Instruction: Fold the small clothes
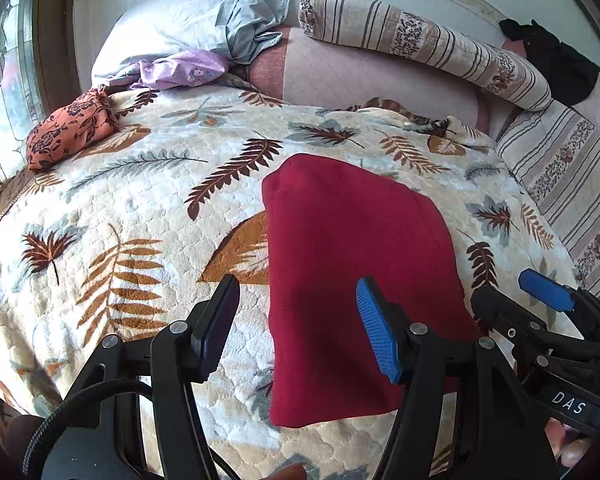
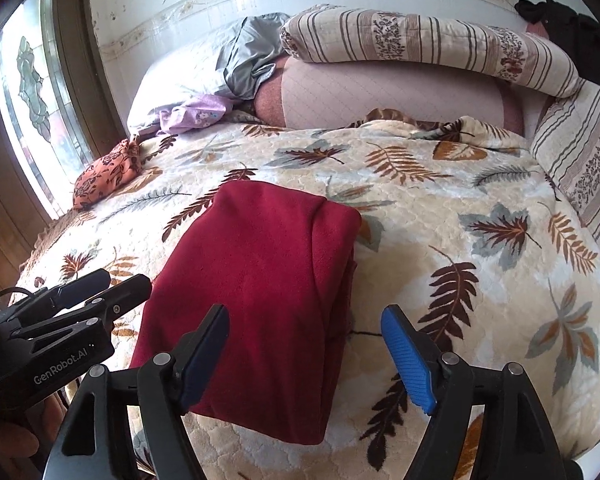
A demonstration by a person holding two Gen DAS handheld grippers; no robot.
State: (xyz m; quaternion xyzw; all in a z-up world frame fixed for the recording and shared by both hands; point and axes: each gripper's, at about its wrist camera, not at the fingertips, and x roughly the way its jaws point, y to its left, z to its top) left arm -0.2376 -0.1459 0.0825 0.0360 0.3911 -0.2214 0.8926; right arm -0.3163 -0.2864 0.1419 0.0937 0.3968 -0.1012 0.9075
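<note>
Two grippers, left gripper [image 1: 298, 328] and right gripper [image 2: 306, 360], both spread wide and empty above the near end of the folded red garment [image 1: 356, 280] (soft, light, likely limp), best pinched at near corners on the leaf-print blanket [image 1: 140, 200].

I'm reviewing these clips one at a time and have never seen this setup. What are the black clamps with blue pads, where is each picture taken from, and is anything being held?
There is no robot here. A person holds a two-finger clamp in each hand, and each clamp carries a wide-angle camera looking forward along its fingers. One picture comes from the left gripper, the other from the right gripper; each also catches the other clamp at its edge. Both stand open and hold nothing. Below them a red garment, already folded into a neat rectangle, lies on a leaf-patterned blanket covering a bed. Farther back are an orange floral cloth, a lilac cloth, a grey garment and a striped bolster.
</note>
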